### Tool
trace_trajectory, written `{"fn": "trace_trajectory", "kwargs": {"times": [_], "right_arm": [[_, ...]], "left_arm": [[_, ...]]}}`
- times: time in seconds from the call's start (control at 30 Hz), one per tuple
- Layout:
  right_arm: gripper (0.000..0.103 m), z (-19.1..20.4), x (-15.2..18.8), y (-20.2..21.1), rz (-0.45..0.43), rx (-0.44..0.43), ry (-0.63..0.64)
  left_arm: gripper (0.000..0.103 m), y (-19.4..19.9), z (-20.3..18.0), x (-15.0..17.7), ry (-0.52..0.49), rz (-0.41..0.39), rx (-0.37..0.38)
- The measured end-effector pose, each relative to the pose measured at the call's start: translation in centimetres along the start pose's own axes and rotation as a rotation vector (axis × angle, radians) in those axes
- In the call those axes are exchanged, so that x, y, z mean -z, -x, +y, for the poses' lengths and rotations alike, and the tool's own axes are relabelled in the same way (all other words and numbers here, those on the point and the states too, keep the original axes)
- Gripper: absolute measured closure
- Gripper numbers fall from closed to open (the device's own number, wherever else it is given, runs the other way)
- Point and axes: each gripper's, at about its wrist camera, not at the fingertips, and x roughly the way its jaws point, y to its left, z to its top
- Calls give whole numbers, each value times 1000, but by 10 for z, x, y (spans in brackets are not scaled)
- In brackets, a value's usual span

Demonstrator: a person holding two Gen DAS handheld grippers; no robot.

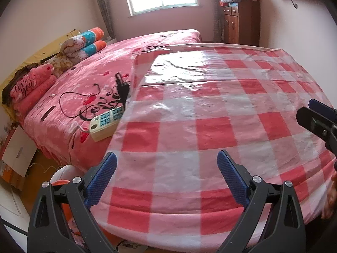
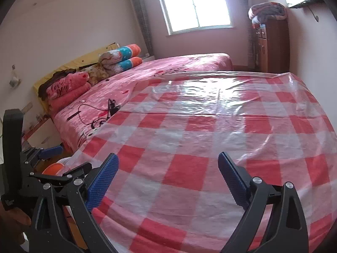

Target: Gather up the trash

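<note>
Both the left claw (image 1: 166, 166) and the right claw (image 2: 167, 168) are held wide over the checked plastic sheet (image 1: 210, 109). No trash is seen. A power strip (image 1: 106, 123) at the sheet's left edge is shown plainly only in the left view.

Left gripper (image 1: 167, 166) and right gripper (image 2: 168, 168) look alike: black plastic arms with triangular cut-outs, round silver screws at the pivots, and blue ribbed rubber finger pads (image 1: 230, 176) set above the black arms

Checked tablecloth (image 1: 210, 116) lies bare and passable; power strip (image 1: 106, 124) seemingly borders its left.
</note>
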Motion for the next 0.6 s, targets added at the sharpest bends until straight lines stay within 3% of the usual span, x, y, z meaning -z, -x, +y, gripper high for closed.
{"fn": "trace_trajectory", "kwargs": {"times": [0.6], "right_arm": [[9,-62,-2,18,-52,106,-98]], "left_arm": [[6,-8,-61,-24,-66,-19,63]]}}
